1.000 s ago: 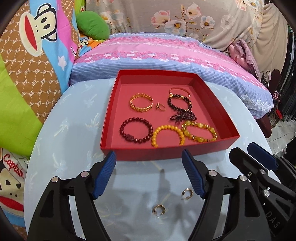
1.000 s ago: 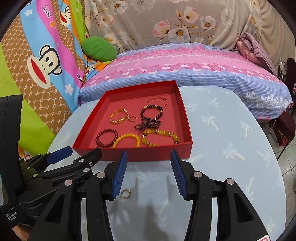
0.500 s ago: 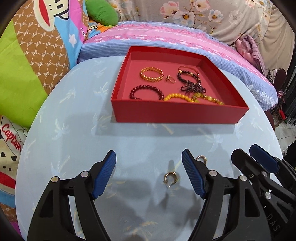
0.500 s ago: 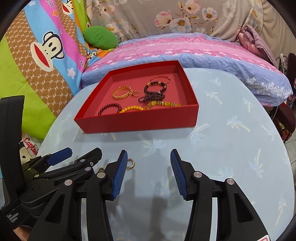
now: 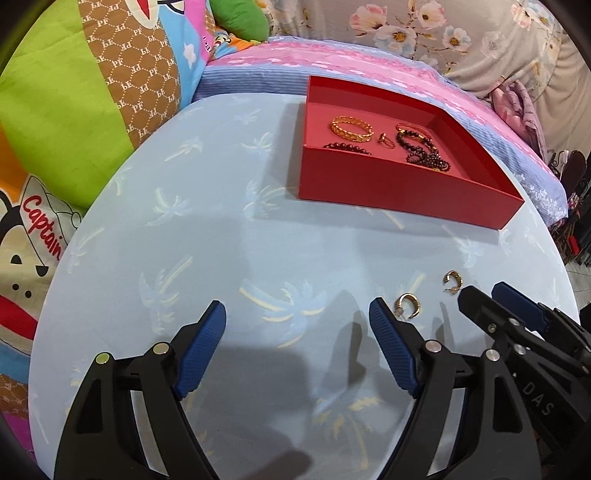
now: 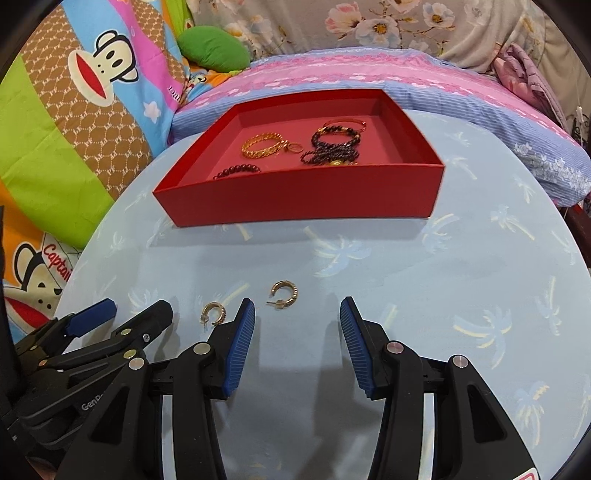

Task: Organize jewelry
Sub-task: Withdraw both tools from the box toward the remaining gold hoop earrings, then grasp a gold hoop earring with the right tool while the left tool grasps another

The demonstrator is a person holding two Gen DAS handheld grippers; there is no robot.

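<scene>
Left wrist view: left gripper (image 5: 297, 345) spread wide and empty, low over the pale blue palm-print tablecloth (image 5: 207, 236); small gold hoop earring (image 5: 408, 304) just beside its right fingertip; second gold hoop earring (image 5: 453, 279) near; shallow red cardboard tray (image 5: 399, 184) of bracelets beyond.

Right wrist view: right gripper (image 6: 297, 332) also wide, empty, second earring (image 6: 283, 291) just ahead, left of centre. Likely approaching a pickup; next calls for centring, lowering, pinching, then carrying to the tray (image 6: 303, 201).

Round table under pale-blue palm-print cloth (image 6: 461, 266); behind it a pink-and-blue striped floral pillow (image 6: 369, 74), green plush cushion (image 6: 214, 50), cartoon-monkey patchwork bedding (image 6: 92, 92) — floral grey fabric (image 5: 443, 33) at back.
</scene>
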